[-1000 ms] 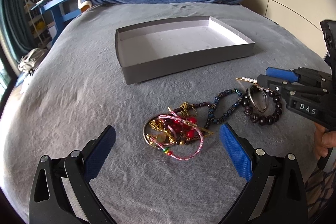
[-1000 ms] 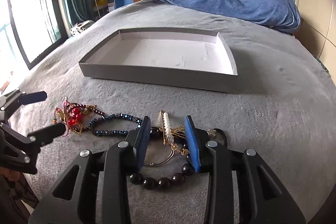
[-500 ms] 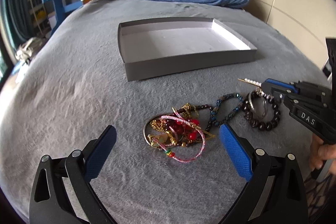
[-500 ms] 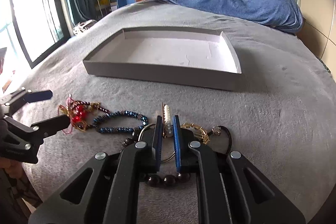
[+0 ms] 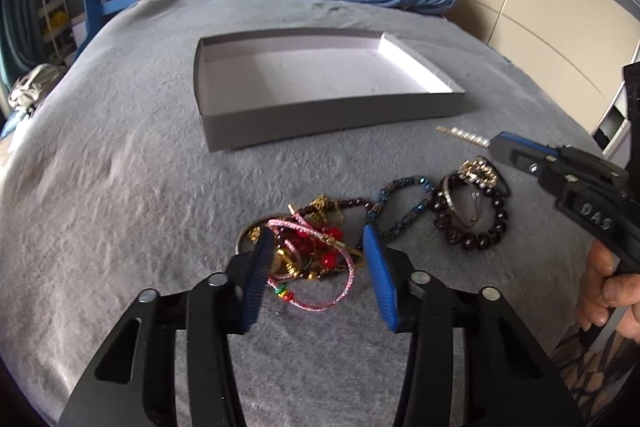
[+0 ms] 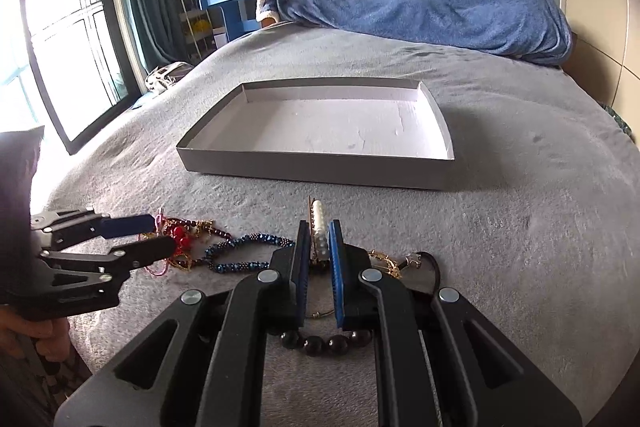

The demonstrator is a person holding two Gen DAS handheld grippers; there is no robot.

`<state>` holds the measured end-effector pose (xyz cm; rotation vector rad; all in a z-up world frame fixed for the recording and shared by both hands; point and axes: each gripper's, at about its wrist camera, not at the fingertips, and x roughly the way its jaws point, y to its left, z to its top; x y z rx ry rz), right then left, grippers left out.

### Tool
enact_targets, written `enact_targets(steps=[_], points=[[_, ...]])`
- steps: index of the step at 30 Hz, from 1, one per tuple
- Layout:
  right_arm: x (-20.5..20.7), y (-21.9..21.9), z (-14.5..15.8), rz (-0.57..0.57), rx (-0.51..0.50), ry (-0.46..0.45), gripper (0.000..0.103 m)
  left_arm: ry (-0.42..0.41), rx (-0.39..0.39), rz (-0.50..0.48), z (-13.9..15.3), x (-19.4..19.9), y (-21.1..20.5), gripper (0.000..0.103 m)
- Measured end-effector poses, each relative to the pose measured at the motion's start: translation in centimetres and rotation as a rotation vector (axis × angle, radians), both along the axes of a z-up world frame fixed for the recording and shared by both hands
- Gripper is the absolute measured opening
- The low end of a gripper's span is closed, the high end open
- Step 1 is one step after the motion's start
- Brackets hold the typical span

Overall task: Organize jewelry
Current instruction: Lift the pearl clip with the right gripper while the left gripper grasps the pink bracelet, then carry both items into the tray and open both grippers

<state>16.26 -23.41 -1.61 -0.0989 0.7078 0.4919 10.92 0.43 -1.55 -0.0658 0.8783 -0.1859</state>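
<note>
In the left wrist view, the left gripper (image 5: 320,259) is sitting low in the middle of the frame, and its jaws have just been closing. The blue pads (image 5: 378,279) are standing on both sides of a tangled pile of jewelry (image 5: 310,251) (pink cord, red beads, gold bits). I cannot tell if the pads are pressing on the pile, so it looks released. The pile is lying on the gray bed cover (image 5: 120,187). To the right of it a blue bead chain (image 5: 404,205) is lying, and next to that a dark bead bracelet (image 5: 476,219) with a silver ring inside it. In the upper middle a gray box (image 5: 332,123) is sitting with its white inside showing. At the right edge the right gripper (image 5: 504,147) is poking in, clenched on a pearl hair clip (image 5: 464,135) that is sticking out toward the box. A hand (image 5: 608,291) is holding it from below.

In the right wrist view, the right gripper (image 6: 319,247) is in the lower middle, grasping the pearl hair clip (image 6: 318,223) between its blue pads, and the clip is pointing up toward the gray box (image 6: 316,167) in the middle of the frame. Dark beads (image 6: 324,343) are peeking out under the jaws. At the left edge the left gripper (image 6: 156,235) is reaching over the red and gold pile (image 6: 180,233). The blue bead chain (image 6: 244,253) is lying between the two grippers. A blue blanket (image 6: 420,11) is bunched up at the top.
</note>
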Motion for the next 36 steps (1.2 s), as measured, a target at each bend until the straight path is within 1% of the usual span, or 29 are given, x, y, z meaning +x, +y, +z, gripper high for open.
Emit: enact_targets(steps=[1, 3, 5, 7, 9, 12, 17, 21, 26, 36], points=[[0.0, 0.0, 0.1, -0.001, 0.005, 0.001, 0.010, 0.003, 0.001, 0.005, -0.1, 0.1, 0.0, 0.046], [0.0, 0.0, 0.1, -0.002, 0.009, 0.001, 0.010, 0.005, 0.005, 0.008, -0.2, 0.2, 0.0, 0.041], [0.0, 0.1, 0.1, -0.002, 0.010, -0.001, 0.010, 0.010, 0.008, 0.008, -0.3, 0.3, -0.1, 0.021], [0.0, 0.1, 0.1, -0.004, 0.010, -0.001, 0.010, 0.007, 0.010, 0.009, -0.3, 0.2, 0.1, 0.009], [0.0, 0.0, 0.2, -0.007, 0.016, -0.003, 0.010, -0.006, 0.007, 0.012, -0.1, 0.0, 0.2, 0.005], [0.1, -0.2, 0.3, -0.012, 0.022, -0.009, 0.010, -0.040, 0.003, 0.013, 0.8, -0.4, 0.5, 0.005], [0.2, -0.4, 0.8, -0.021, 0.036, -0.023, 0.010, -0.131, -0.001, -0.024, 3.4, -1.0, 0.2, 0.005], [0.3, -0.8, 1.2, -0.032, 0.052, -0.030, 0.010, -0.183, -0.036, -0.046, 5.6, -1.2, 0.7, 0.005], [0.4, -0.9, 1.8, -0.038, 0.070, -0.045, 0.010, -0.205, -0.085, -0.039, 7.2, -0.8, 1.7, 0.005], [1.4, -0.9, 3.4, -0.047, 0.112, -0.065, 0.010, -0.224, -0.072, -0.065, 9.1, 1.9, 1.7, 0.005]])
